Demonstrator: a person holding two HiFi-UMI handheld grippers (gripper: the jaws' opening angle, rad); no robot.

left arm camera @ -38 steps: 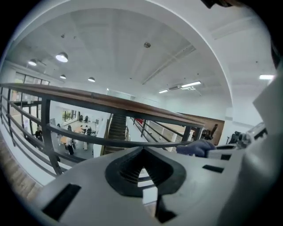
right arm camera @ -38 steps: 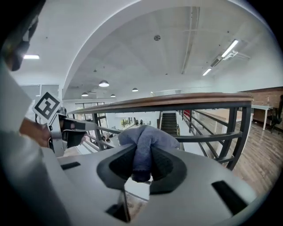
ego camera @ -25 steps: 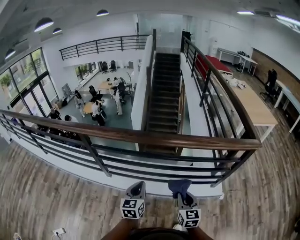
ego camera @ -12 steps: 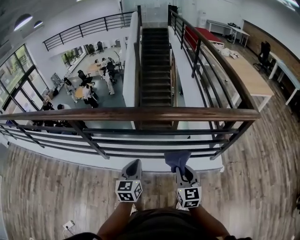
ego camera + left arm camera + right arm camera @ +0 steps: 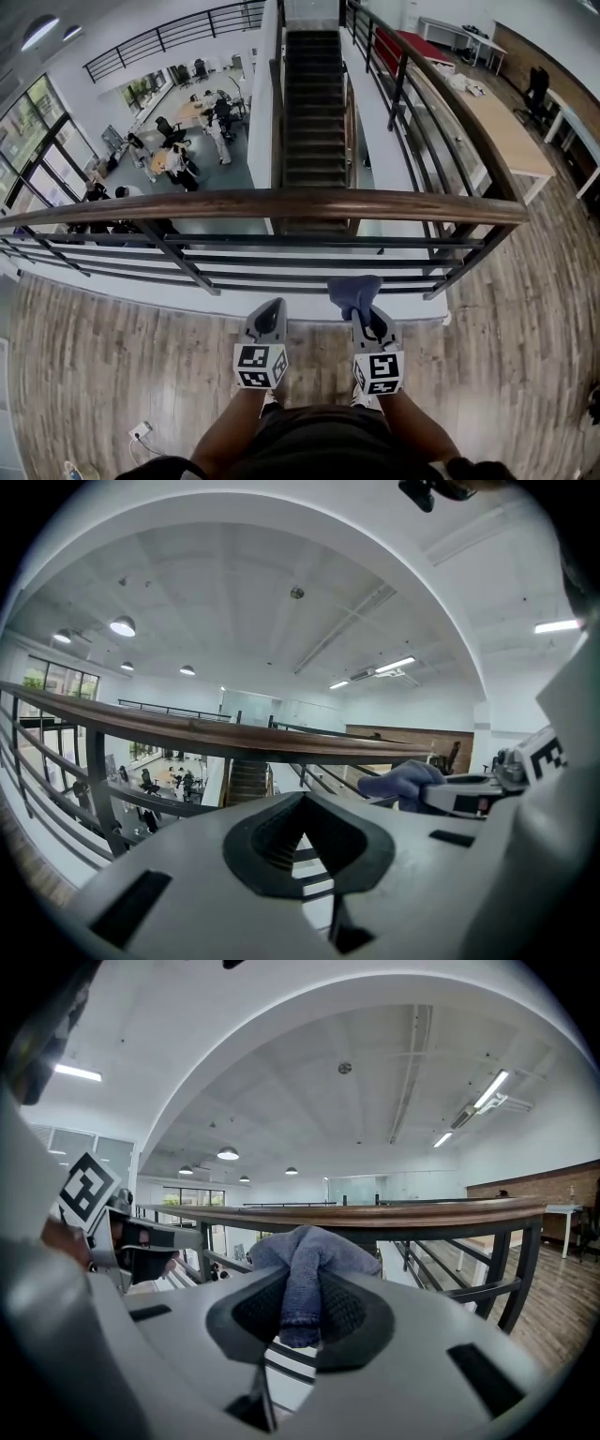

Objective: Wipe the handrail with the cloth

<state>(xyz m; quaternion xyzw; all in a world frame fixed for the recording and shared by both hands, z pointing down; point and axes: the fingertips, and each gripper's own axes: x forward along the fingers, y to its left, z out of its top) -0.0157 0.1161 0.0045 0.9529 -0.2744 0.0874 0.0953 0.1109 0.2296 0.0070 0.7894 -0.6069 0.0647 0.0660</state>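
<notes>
Blue cloth point(image 5: 354, 292) pinched in right gripper point(image 5: 364, 309) near the wooden handrail point(image 5: 281, 203); left gripper point(image 5: 273, 307) jaws pressed together.

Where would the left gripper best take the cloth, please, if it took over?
Probably on the loose bunch of the cloth that bulges past the tips of the right gripper, which is shut on its fold. Come from the left side: the bunch stands free there, toward the left gripper.

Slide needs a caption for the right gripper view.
Right hand-held gripper, shut on a blue cloth, faces the wooden handrail.
</notes>
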